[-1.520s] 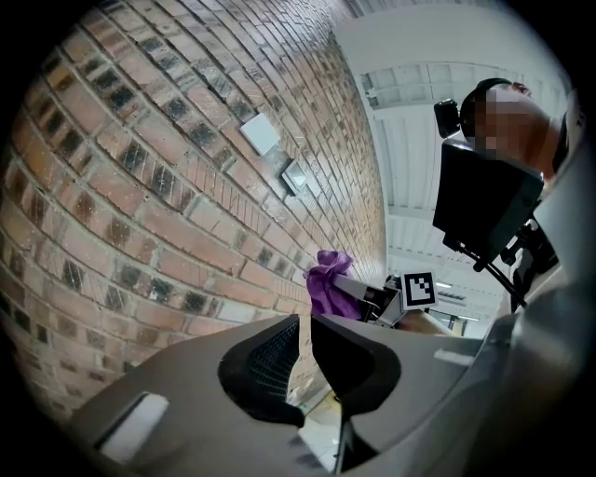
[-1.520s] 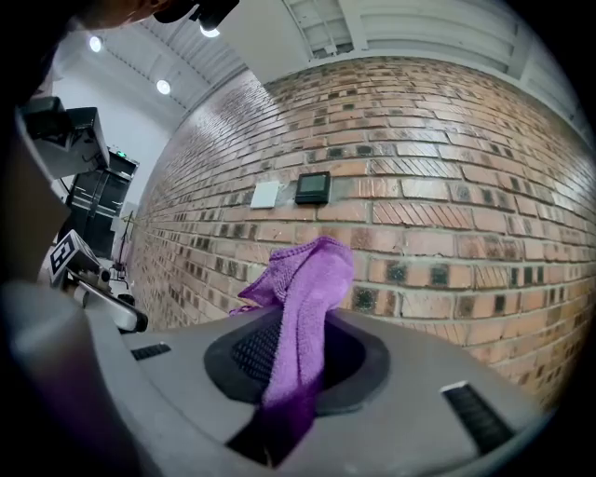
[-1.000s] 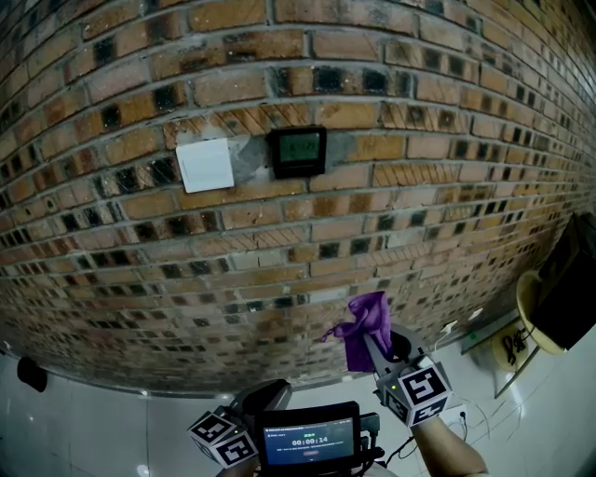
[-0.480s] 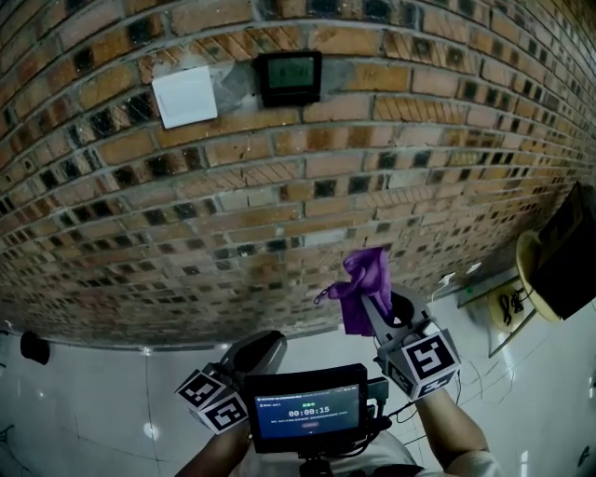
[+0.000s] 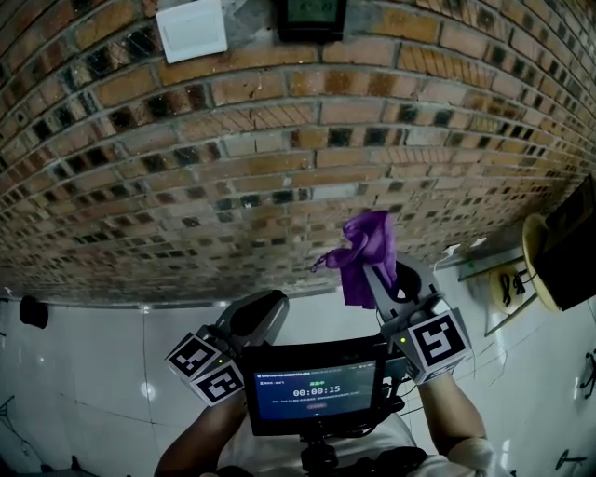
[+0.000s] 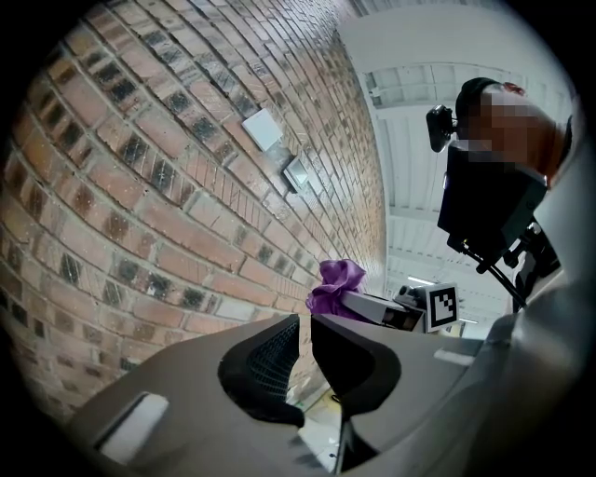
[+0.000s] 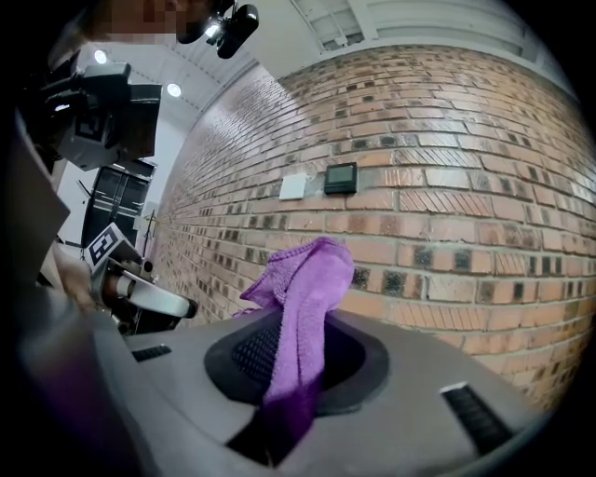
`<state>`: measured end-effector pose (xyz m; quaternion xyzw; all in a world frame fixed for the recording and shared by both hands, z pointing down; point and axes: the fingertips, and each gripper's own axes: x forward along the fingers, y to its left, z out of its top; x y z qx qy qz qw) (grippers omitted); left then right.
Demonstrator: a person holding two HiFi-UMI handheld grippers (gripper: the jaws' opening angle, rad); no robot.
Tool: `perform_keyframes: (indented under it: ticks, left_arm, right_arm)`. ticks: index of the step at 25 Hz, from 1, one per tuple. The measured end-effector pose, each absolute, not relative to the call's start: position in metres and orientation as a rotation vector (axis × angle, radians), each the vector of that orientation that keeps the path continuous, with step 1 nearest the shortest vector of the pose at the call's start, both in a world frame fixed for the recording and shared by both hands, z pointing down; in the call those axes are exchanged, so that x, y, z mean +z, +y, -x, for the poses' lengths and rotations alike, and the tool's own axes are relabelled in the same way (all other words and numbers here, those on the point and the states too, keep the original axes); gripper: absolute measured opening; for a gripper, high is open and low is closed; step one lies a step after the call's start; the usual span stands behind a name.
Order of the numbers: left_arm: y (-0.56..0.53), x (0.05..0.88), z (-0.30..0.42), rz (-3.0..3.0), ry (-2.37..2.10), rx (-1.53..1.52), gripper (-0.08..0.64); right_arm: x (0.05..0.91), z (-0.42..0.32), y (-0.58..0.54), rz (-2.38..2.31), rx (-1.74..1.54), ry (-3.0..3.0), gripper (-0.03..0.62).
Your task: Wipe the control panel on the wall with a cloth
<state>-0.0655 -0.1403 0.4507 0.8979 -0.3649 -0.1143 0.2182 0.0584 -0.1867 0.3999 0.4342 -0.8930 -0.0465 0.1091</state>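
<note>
My right tongs (image 5: 380, 279) grip the purple cloth (image 5: 365, 244), which is held up near the brick wall (image 5: 279, 140), well below the panel (image 5: 312, 13). My left tongs (image 5: 267, 306) sit lower left, empty and all but closed, with a sliver of gap.

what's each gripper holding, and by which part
The right gripper pinches the purple cloth near one end, the rest bunched above. The left gripper holds nothing.
</note>
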Motion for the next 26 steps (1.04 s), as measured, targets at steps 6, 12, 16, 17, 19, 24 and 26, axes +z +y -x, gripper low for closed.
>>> perform_keyframes:
  ticks: [6, 12, 16, 17, 19, 24, 26]
  left_arm:
    - [-0.140, 0.451, 0.067, -2.487, -1.012, -0.319, 0.034]
    - [-0.140, 0.453, 0.068, -2.480, -1.012, -0.316, 0.034]
    - [-0.141, 0.453, 0.066, -2.480, -1.008, -0.312, 0.034]
    - [-0.141, 0.453, 0.066, -2.481, -1.007, -0.311, 0.034]
    - [-0.141, 0.453, 0.065, -2.483, -1.007, -0.311, 0.034]
    - [-0.137, 0.458, 0.064, -2.472, -1.003, -0.304, 0.034]
    - [-0.132, 0.462, 0.063, -2.459, -0.998, -0.297, 0.034]
  right_arm:
    - [0.405, -0.051, -0.185, -1.245, -0.139, -2.626, 0.081]
    - [0.408, -0.047, -0.184, -1.229, -0.134, -2.625, 0.080]
    - [0.409, -0.047, -0.184, -1.225, -0.130, -2.622, 0.080]
    - [0.409, -0.047, -0.184, -1.225, -0.130, -2.622, 0.080]
    - [0.410, -0.048, -0.184, -1.225, -0.131, -2.623, 0.080]
    - [0.415, -0.048, -0.180, -1.216, -0.125, -2.619, 0.080]
    - [0.420, -0.048, -0.175, -1.210, -0.107, -2.614, 0.080]
